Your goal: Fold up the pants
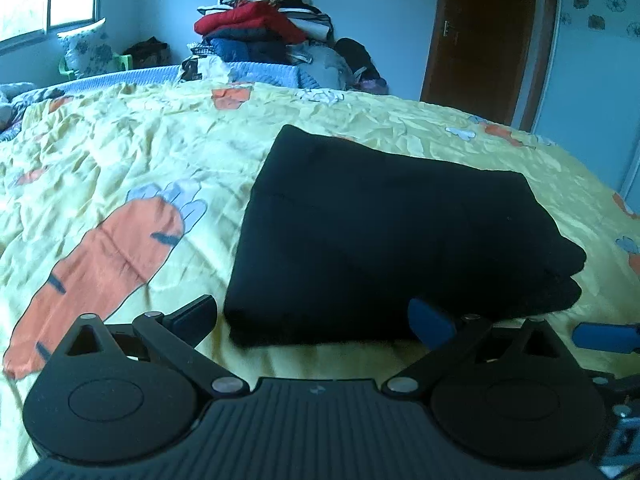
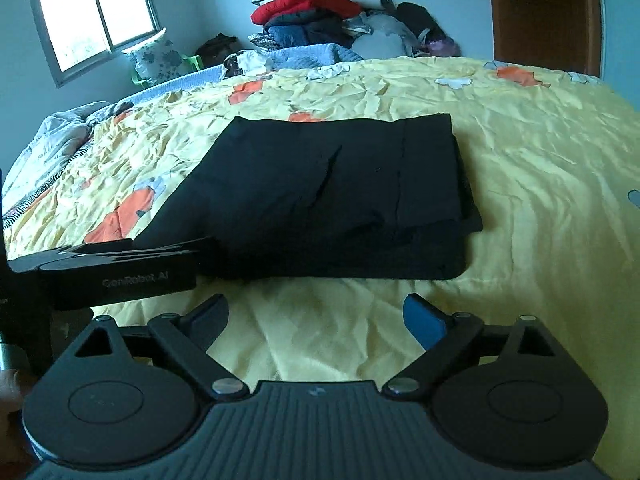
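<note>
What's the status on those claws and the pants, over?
Left claw open, empty. Right claw open, empty. Black pants folded on bedspread. Nothing in the way.

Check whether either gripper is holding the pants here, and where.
Nothing is held. Left gripper and right gripper are open, short of the folded black pants.

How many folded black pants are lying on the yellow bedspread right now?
1. The folded black pants lie on the yellow bedspread, just ahead of both open grippers. The clothes pile beyond the bed may hide other pants.
</note>
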Available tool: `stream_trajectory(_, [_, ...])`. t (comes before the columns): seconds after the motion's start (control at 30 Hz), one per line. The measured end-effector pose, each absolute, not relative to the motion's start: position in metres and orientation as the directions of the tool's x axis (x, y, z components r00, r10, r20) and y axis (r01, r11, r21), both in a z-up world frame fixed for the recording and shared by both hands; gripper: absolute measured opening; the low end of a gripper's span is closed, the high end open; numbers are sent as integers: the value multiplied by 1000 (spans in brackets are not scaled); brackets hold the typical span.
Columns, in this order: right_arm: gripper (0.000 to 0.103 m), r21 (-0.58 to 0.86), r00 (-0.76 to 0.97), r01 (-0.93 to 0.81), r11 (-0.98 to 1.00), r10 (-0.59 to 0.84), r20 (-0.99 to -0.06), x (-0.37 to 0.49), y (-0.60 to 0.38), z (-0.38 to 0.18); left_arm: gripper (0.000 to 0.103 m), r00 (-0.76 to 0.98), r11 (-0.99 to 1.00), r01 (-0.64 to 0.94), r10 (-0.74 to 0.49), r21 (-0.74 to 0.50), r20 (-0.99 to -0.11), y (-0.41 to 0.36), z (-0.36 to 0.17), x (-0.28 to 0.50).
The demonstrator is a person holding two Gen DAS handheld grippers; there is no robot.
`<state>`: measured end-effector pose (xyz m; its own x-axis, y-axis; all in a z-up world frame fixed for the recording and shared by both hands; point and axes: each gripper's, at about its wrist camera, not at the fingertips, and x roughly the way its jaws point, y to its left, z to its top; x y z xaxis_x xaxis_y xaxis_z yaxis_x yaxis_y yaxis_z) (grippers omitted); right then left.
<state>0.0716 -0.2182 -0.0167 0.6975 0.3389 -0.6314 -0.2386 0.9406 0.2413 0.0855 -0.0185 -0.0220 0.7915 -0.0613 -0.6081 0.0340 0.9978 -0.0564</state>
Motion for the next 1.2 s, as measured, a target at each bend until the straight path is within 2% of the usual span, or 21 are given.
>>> stream_trajectory(0.2, [95,228,709,-243,943,332,-622,62,-215,-21,103,798,999,32,-35,-16,-602,-13,-24,61])
stream_trajectory(0.47, [95,239,726,-223,945,324,-606,58,-220,-25,103,789,999,26,-48,-46,-612,-6,-32,43])
stream_trajectory(0.77, [95,287,736,-196,938,334,-588,48,-221,-18,103,799,994,49,18,94,-601,-25,-37,33])
stream_trajectory(0.87, [95,275,739,-199,941,328,-588,47,-216,-19,103,795,996,41,13,75,-606,-23,-38,34])
stream_trajectory(0.97, [95,261,740,-197,945,318,-593,47,-213,-23,103,783,1000,28,-18,7,-622,-14,-39,37])
stream_trajectory(1.2, [96,278,735,-185,943,320,-597,48,-212,-30,103,782,1000,27,-13,13,-623,-15,-39,37])
